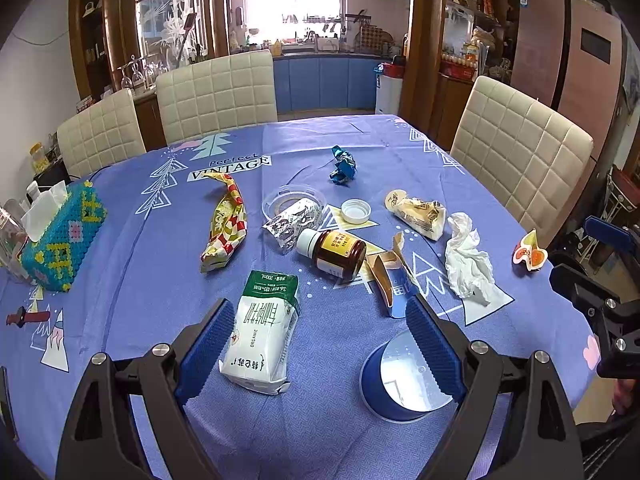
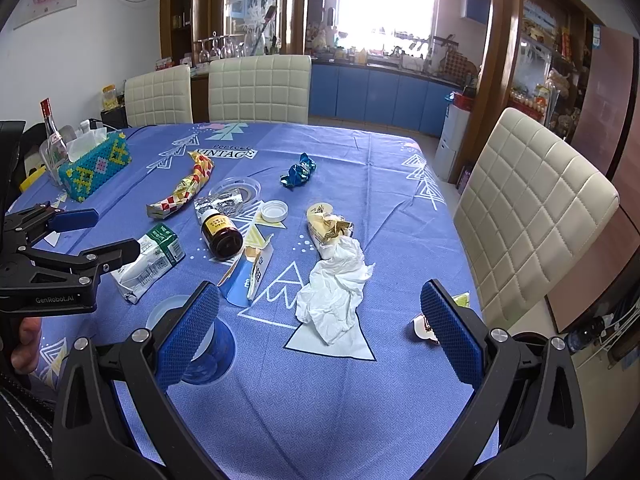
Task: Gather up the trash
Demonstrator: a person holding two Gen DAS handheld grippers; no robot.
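Note:
Trash is strewn over the blue tablecloth. In the left wrist view my left gripper is open, with a flattened white milk carton lying between its fingers, untouched. A blue paper cup lies by the right finger. Ahead are a brown bottle, a white cap, a torn blue box and a red-yellow wrapper. My right gripper is open above the cloth, a crumpled tissue in line between its fingers. A cream wrapper and a blue foil ball lie beyond.
A beaded tissue box and a glass bottle stand at the table's left edge. Cream padded chairs ring the table. An orange-white jelly lid lies near the right edge. A person's hand holds the left gripper.

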